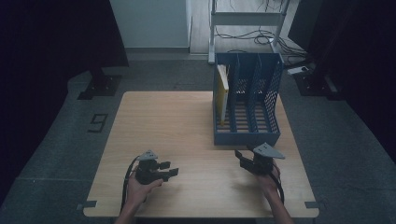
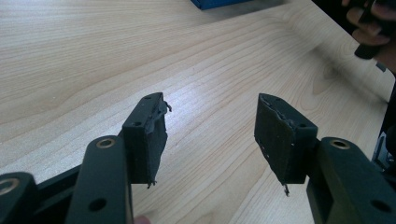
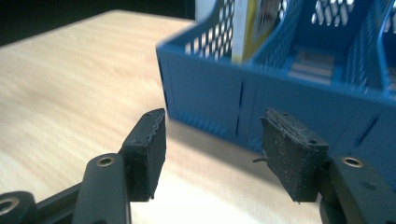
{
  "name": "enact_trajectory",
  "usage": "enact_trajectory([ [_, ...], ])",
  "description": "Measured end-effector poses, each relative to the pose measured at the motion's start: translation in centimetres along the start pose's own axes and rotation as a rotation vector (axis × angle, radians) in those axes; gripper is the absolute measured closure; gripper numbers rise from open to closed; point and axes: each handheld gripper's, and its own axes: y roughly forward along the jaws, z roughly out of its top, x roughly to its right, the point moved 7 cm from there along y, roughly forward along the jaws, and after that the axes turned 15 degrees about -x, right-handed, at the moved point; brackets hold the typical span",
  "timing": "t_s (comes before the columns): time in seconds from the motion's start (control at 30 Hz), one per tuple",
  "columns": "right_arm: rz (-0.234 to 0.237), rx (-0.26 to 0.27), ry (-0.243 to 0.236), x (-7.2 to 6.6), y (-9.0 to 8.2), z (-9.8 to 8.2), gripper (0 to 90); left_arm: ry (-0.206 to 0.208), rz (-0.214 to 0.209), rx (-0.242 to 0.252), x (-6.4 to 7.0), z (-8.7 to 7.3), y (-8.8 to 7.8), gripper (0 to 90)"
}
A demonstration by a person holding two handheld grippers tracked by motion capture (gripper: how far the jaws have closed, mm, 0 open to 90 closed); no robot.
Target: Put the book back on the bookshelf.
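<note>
Dim room, light wooden table in the middle. The left gripper sat low over bare wood, fingers spread wide with nothing between them. The right gripper had its fingers apart and empty too, and the blue file rack stood just beyond them, a yellow book in its left slot.

Bare table lies open left of the blue file rack, which blocks the right hand-held gripper ahead.

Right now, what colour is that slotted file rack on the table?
The file rack is blue, with perforated dividers; the high view shows it best.
</note>
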Motion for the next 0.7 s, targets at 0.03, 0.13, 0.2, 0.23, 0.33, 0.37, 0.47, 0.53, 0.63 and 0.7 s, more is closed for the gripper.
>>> enact_trajectory([
  [0.03, 0.005, -0.010, 0.003, 0.0, 0.2, -0.4, 39.5, -0.001, 0.000, 0.001, 0.0, 0.0, 0.0, 43.4],
  [0.13, 0.013, -0.026, 0.015, 0.0, 0.5, -1.5, 39.5, -0.005, 0.003, -0.002, -0.1, -0.1, 0.1, 43.4],
  [0.2, 0.021, -0.050, 0.018, 0.0, 0.7, -2.0, 39.4, -0.005, 0.001, -0.003, -0.1, -0.1, 0.2, 43.4],
  [0.23, 0.019, -0.052, 0.018, 0.0, 0.8, -2.1, 39.5, -0.005, 0.000, -0.006, -0.1, -0.1, 0.2, 43.4],
  [0.33, 0.030, -0.068, 0.030, 0.0, 1.0, -2.4, 39.5, -0.001, 0.001, -0.008, 0.0, -0.1, 0.3, 43.4],
  [0.37, 0.028, -0.074, 0.026, 0.0, 1.0, -2.5, 39.5, -0.001, 0.000, -0.008, 0.0, -0.1, 0.3, 43.4],
  [0.47, 0.030, -0.082, 0.025, -0.1, 1.1, -2.6, 39.5, -0.001, 0.000, -0.010, 0.0, -0.1, 0.3, 43.3],
  [0.53, 0.030, -0.080, 0.026, 0.0, 1.1, -2.6, 39.5, -0.001, 0.000, -0.009, 0.0, -0.1, 0.3, 43.2],
  [0.63, 0.029, -0.074, 0.030, 0.1, 1.0, -2.5, 39.4, -0.002, 0.001, -0.010, -0.1, -0.1, 0.3, 43.3],
  [0.7, 0.028, -0.077, 0.027, 0.1, 1.0, -2.5, 39.2, -0.002, 0.001, -0.011, -0.1, -0.1, 0.3, 43.2],
])
